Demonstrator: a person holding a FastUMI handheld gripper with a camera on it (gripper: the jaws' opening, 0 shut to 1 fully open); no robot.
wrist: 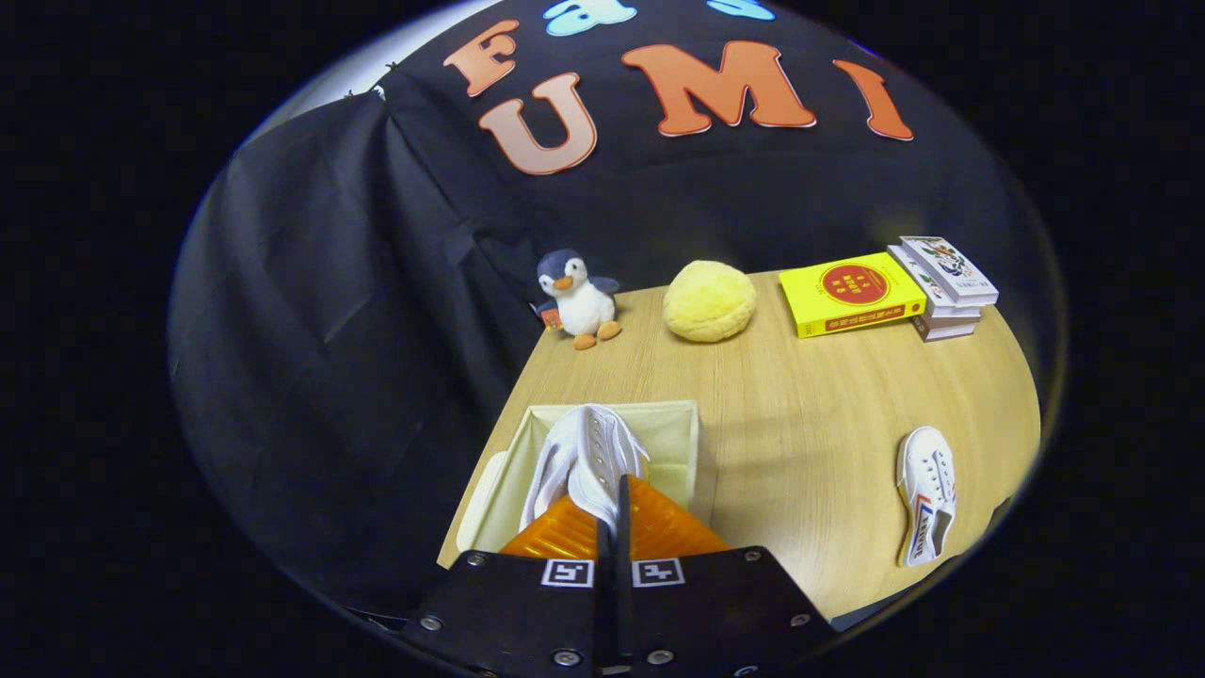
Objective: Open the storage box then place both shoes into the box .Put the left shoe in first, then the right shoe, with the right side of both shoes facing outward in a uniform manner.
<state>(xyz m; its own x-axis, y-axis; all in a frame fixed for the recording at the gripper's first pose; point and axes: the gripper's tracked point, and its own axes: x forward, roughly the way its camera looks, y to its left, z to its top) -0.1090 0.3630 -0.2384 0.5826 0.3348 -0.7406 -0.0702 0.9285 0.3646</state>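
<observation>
A white canvas shoe [588, 457] hangs from my gripper [612, 513], whose fingers are shut on its rear edge. It hangs toe forward over the open cream fabric storage box [678, 424], which sits on the wooden table [800, 443] near its left edge, right under the fingers. The box's lid [480, 499] hangs off its left side. A second white shoe [927, 494] with red and blue side stripes lies on the table well to the right of the fingers, sole edge toward me.
A plush penguin [579, 297] stands at the table's far left corner and a yellow round cushion [709, 299] lies beside it. A yellow book [850, 292] and a small stack of books [944, 285] lie at the far right. Black cloth walls the booth behind and left.
</observation>
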